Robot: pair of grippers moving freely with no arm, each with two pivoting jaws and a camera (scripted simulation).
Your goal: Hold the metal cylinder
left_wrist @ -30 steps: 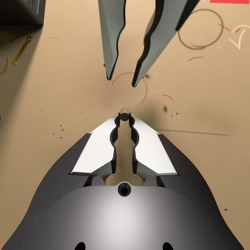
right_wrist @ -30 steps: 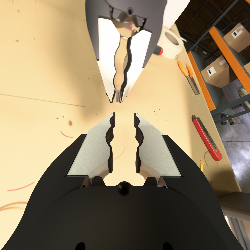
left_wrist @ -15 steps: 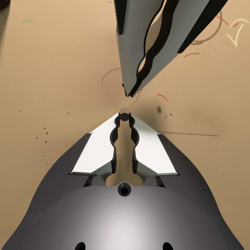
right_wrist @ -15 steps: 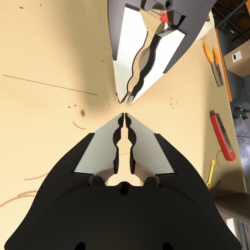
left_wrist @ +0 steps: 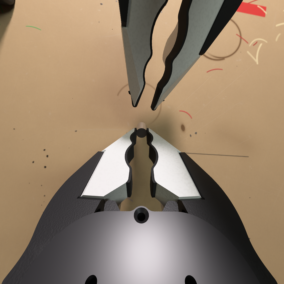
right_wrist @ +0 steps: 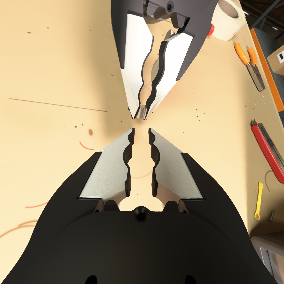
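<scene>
Tan wood makes up the surface point(right_wrist: 46, 69), scuffed with dark specks, a thin pencil line and curved red and brown marks. Over it the two tools face each other tip to tip, near but apart. The left tool point(left_wrist: 141, 130) has its pale fingers drawn in and clamped on the metal cylinder point(left_wrist: 141, 133), which sits right at the fingertips with its dark round end toward the camera; in the right wrist view the same tool point(right_wrist: 139, 118) comes down from the top edge and the cylinder point(right_wrist: 141, 114) shows as a short shiny stub pinched between the tips. The right tool point(right_wrist: 141, 128) has its fingers apart with bare surface showing through the gap, and nothing between them; seen from the left wrist view it point(left_wrist: 143, 107) hangs just beyond the cylinder without touching it. Along the right edge of the surface lie a roll of pale tape point(right_wrist: 227, 20), a red utility knife point(right_wrist: 267, 150), orange-handled pliers point(right_wrist: 249, 64), a small yellow wrench point(right_wrist: 259, 199) and a dark screw point(right_wrist: 271, 215).
</scene>
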